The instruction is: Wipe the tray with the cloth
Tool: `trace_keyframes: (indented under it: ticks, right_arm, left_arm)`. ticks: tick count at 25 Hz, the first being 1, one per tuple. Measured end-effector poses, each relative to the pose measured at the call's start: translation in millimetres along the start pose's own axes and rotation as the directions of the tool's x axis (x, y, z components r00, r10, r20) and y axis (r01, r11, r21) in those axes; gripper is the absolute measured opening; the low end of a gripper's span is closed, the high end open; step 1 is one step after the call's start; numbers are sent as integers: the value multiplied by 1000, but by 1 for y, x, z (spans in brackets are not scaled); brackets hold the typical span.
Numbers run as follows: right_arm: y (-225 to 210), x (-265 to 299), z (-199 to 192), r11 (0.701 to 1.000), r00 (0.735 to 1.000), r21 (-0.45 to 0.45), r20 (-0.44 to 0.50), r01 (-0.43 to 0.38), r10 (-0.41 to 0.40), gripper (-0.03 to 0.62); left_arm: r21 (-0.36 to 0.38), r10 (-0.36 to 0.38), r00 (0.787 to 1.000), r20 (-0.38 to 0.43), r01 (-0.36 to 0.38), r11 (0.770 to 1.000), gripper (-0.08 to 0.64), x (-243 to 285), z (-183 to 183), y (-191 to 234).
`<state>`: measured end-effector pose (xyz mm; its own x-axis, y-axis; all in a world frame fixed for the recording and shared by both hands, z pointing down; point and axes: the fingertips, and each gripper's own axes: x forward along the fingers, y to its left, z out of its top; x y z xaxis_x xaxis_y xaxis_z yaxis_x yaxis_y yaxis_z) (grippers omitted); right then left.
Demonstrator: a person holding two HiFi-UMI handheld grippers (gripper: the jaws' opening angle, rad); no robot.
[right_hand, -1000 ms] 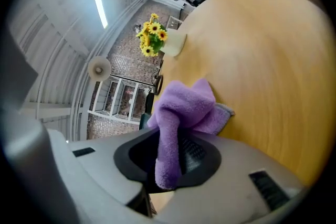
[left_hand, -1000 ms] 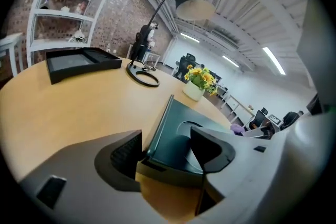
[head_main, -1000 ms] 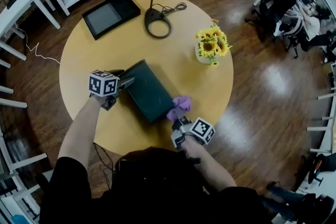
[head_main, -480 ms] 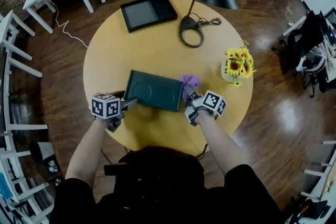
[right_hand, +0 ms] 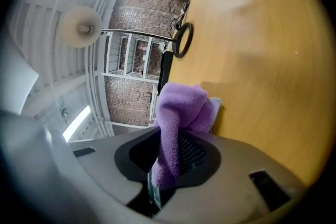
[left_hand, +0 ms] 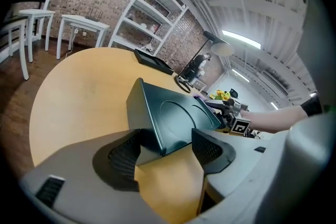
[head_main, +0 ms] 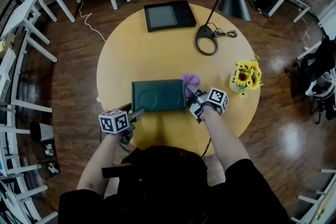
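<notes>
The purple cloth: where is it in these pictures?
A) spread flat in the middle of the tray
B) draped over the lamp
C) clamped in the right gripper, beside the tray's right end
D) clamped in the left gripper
C: the right gripper view shows the cloth pinched between the jaws of the right gripper, and the head view puts it just off the right end of the tray.
</notes>
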<state>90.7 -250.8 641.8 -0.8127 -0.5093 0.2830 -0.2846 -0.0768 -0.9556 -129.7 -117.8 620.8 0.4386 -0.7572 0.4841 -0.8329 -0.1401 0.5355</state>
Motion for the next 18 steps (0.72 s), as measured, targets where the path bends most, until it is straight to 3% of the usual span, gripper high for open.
trace_keyframes:
  ticks: [3, 7, 18]
  right_arm:
    - [4, -17, -18, 996, 999, 66, -9, -53, 54, 74]
    - [-6, -36, -38, 995, 999, 82, -2, -53, 53, 74]
    - [-25, -72, -74, 975, 989, 201, 133, -90, 64, 74]
  left_arm:
    - [1, -3, 1000, -7, 3, 1000, 302, -1, 1, 3]
    - [3, -10, 1000, -10, 10, 1000, 305, -1, 1, 5]
    - [-9, -43, 999, 20, 43, 999, 302, -1, 1, 5]
